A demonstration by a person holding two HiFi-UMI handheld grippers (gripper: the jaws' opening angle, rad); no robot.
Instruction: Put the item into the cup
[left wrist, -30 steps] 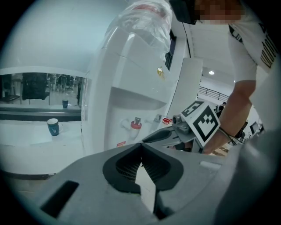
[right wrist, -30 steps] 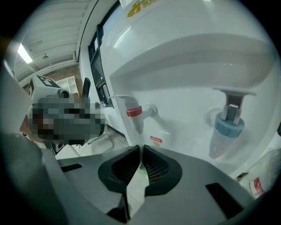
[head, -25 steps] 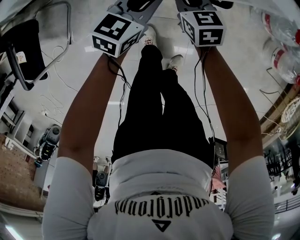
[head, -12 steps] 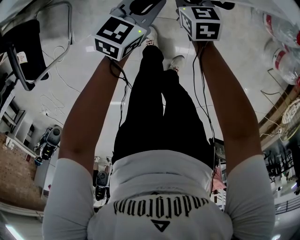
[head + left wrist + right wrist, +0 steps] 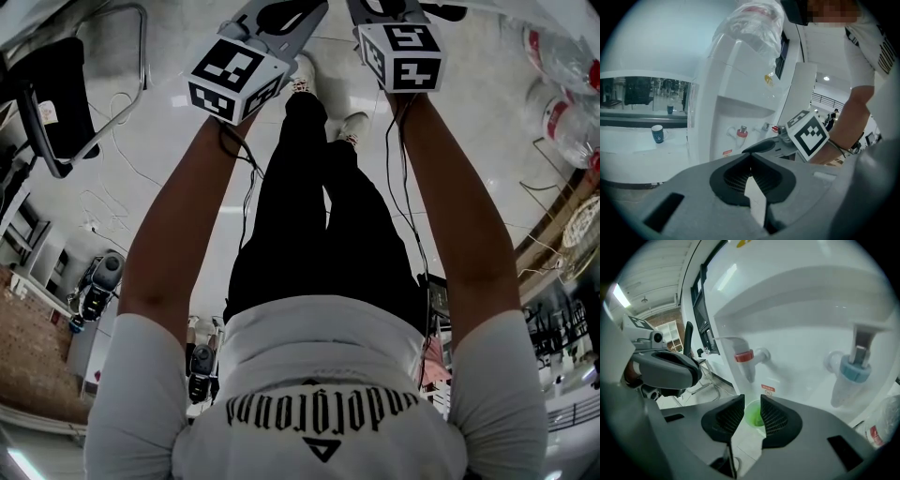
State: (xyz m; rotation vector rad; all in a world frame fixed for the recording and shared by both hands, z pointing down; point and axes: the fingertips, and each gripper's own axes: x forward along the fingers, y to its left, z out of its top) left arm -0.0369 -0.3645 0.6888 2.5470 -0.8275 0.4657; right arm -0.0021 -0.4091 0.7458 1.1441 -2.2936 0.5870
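Note:
A small green cup (image 5: 753,415) sits between the pads of my right gripper (image 5: 752,397), which is shut on it just under the red tap (image 5: 744,357) of a white water dispenser (image 5: 801,310). The cup's base is hidden by the jaws, and I see no item in it. My left gripper (image 5: 750,155) is shut with nothing between its pads and points at the same dispenser (image 5: 740,84). In the head view only the marker cubes show, left (image 5: 234,80) and right (image 5: 401,56), side by side at arm's length.
A blue tap (image 5: 855,371) is right of the red one. A water bottle (image 5: 750,23) tops the dispenser. A blue mug (image 5: 657,134) stands on a far counter (image 5: 628,152). Spare bottles (image 5: 572,56) lie at the right, a chair (image 5: 56,94) at the left.
Both marker cubes have shifted only slightly in the head view; the arms stay stretched forward.

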